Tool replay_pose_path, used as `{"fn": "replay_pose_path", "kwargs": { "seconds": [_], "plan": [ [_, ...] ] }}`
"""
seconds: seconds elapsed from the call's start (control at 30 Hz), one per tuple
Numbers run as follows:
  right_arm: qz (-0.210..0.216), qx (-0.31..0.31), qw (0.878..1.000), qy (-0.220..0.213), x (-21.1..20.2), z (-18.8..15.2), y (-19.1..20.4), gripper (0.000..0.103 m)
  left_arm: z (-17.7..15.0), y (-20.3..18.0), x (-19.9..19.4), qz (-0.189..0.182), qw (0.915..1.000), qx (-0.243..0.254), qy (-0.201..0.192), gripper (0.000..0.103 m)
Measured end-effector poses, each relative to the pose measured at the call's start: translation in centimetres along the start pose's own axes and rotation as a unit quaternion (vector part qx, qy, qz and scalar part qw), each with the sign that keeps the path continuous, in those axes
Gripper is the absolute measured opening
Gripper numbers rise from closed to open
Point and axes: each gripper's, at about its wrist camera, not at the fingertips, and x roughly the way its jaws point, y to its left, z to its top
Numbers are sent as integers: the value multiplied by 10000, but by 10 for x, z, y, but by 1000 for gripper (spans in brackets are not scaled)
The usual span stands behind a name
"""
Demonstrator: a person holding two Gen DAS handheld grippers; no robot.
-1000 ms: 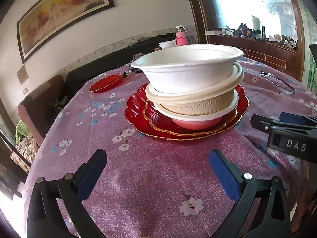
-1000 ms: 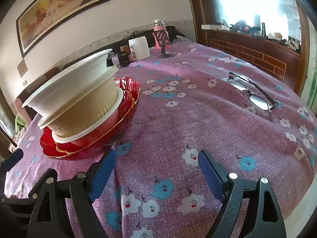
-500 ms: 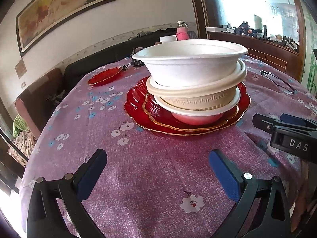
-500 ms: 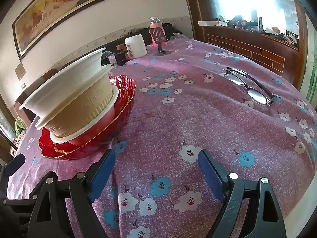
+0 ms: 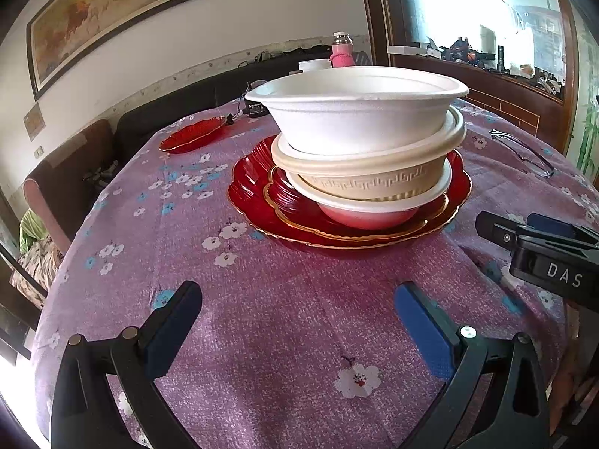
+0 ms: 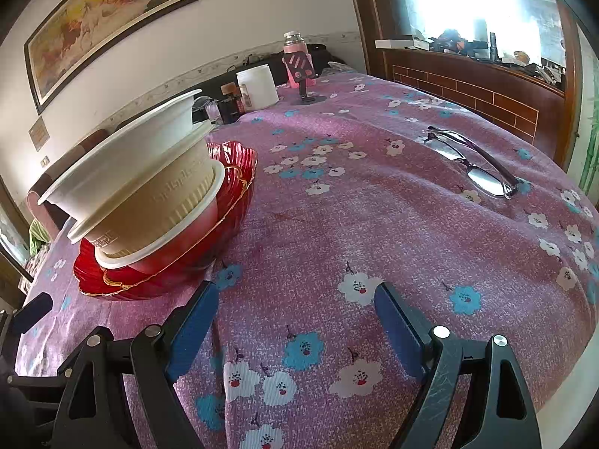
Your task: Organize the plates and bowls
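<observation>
**stack of bowls on red plates, both grippers hanging clear with fingers apart**

round table (image 5: 284, 299) under a purple flowered cloth fills both views; large red scalloped plate (image 5: 247, 194) sits near its middle, with a smaller gold-rimmed red plate (image 5: 284, 194) nested on it; on those, three bowls stacked upright: white foam bowl (image 5: 355, 119) on top, cream bowl with key-pattern band (image 5: 374, 179) beneath it, white-rimmed pinkish bowl (image 5: 359, 217) at the bottom, touching the inner plate; a separate small red plate (image 5: 191, 136) lies alone further back on the left, well apart from the stack.

left gripper (image 5: 297, 321) hovers over bare cloth just short of the stack; blue-padded fingers spread wide, nothing between them; right gripper (image 6: 295, 318) likewise wide apart and empty, over cloth just right of the stack; its body shows at the right edge of the left view.

glasses (image 6: 475, 161) lie folded on the cloth, far right; white jar (image 6: 258, 86) and pink bottle (image 6: 295, 56) stand at the far edge.
</observation>
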Motion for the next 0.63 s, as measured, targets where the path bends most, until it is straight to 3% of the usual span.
{"fn": "replay_pose_path", "kwargs": {
  "seconds": [0.5, 0.63],
  "plan": [
    [-6, -18, 10000, 16, 0, 0, 1, 89, 0, -5, -5, -126, 9999, 40, 68, 103],
    [-6, -12, 10000, 20, 0, 0, 0, 89, -1, -6, -14, 44, 9999, 132, -77, 103]
  ]
}}
